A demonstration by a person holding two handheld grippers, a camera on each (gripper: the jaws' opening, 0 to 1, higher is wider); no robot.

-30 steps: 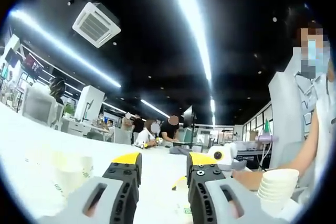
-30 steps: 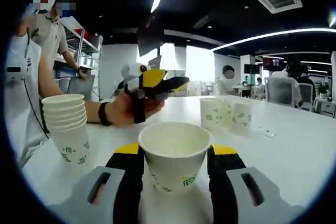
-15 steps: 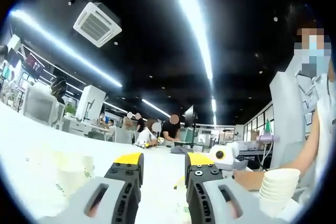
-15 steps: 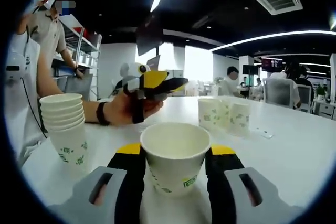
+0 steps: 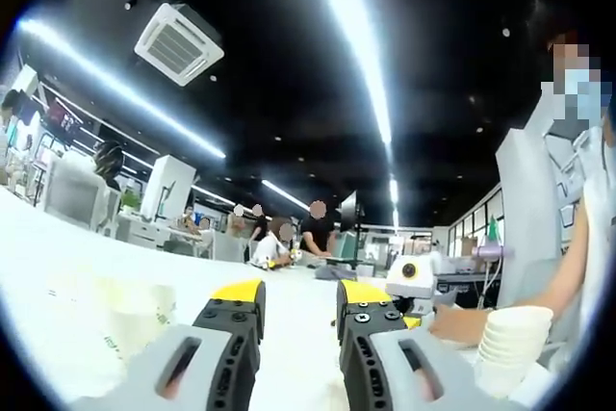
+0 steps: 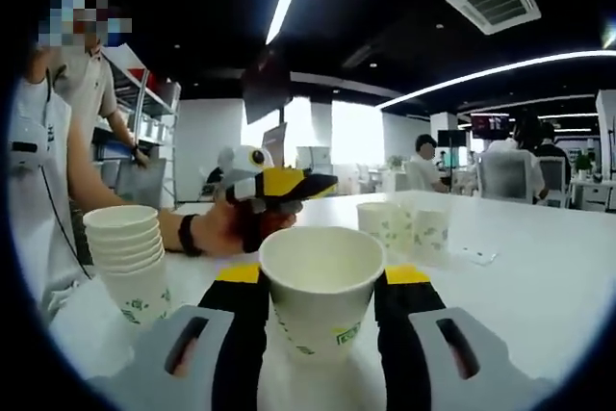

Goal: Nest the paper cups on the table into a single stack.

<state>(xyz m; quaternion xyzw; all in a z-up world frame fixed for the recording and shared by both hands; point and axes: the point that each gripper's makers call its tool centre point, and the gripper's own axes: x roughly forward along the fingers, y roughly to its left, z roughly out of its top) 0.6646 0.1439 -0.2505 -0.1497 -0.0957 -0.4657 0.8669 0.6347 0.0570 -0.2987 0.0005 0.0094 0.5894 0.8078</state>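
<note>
A white paper cup [image 6: 318, 295] with green print stands upright between my right gripper's [image 6: 318, 281] yellow-tipped jaws, which are shut on its sides. A nested stack of paper cups [image 6: 130, 262] stands on the white table [image 6: 520, 286] to the left, beside a person. Behind the held cup, a hand holds my left gripper [image 6: 308, 183] above the table. Two loose cups [image 6: 409, 230] stand side by side further right. In the left gripper view, my left gripper [image 5: 298, 305] is open with nothing between its jaws. There the stack [image 5: 515, 344] sits at the right and pale loose cups [image 5: 135, 320] at the left.
The person in a light apron [image 6: 43, 141] stands at the table's left end in the right gripper view. A small flat tag [image 6: 478, 257] lies on the table to the right. Office chairs, desks and other people are far behind.
The right gripper view has tilted a little, so the background sits lower. The cup stays between the right jaws. The left gripper held by the hand has dropped slightly.
</note>
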